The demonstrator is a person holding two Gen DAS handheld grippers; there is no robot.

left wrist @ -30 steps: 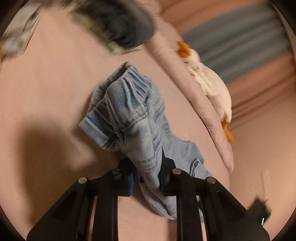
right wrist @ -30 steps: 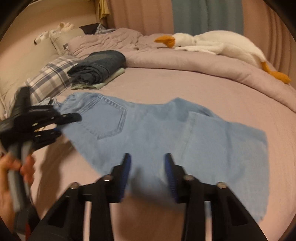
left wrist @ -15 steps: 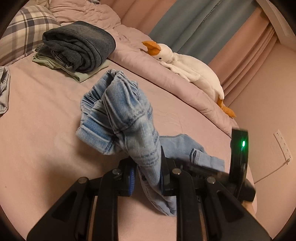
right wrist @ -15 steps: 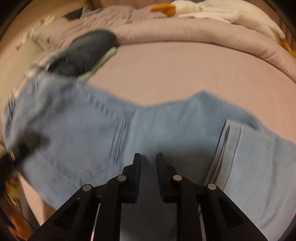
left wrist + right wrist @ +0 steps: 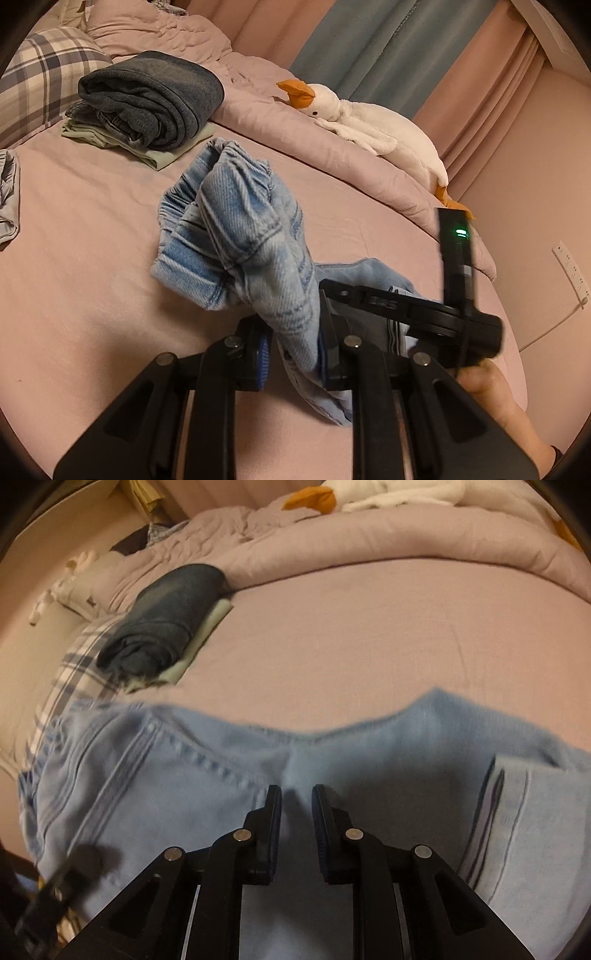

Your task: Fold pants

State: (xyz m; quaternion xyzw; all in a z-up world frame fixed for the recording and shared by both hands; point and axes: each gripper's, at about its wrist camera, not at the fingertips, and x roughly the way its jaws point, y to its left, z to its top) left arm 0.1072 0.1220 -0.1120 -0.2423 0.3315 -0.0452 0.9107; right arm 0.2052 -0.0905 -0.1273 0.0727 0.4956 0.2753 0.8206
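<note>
Light blue jeans (image 5: 240,236) lie on the pink bed. My left gripper (image 5: 295,343) is shut on the bunched waistband end and holds it lifted above the sheet. The right gripper shows in the left wrist view (image 5: 406,310) as a black tool just to the right, close over the cloth. In the right wrist view the jeans (image 5: 184,775) spread flat and wide, back pocket at left, a folded-over leg hem (image 5: 517,812) at right. My right gripper (image 5: 296,812) has its jaws nearly closed over the denim near the crotch seam; whether cloth is pinched is not clear.
A stack of folded dark jeans on a green garment (image 5: 147,99) sits at the back left near a plaid pillow (image 5: 37,74). A goose plush (image 5: 369,125) lies on the rolled pink duvet (image 5: 369,539). A grey garment (image 5: 7,199) lies at the left edge.
The right gripper's jaws closed from wide open to a narrow gap and moved down onto the jeans. The left gripper kept its hold on the waistband while its view swung up.
</note>
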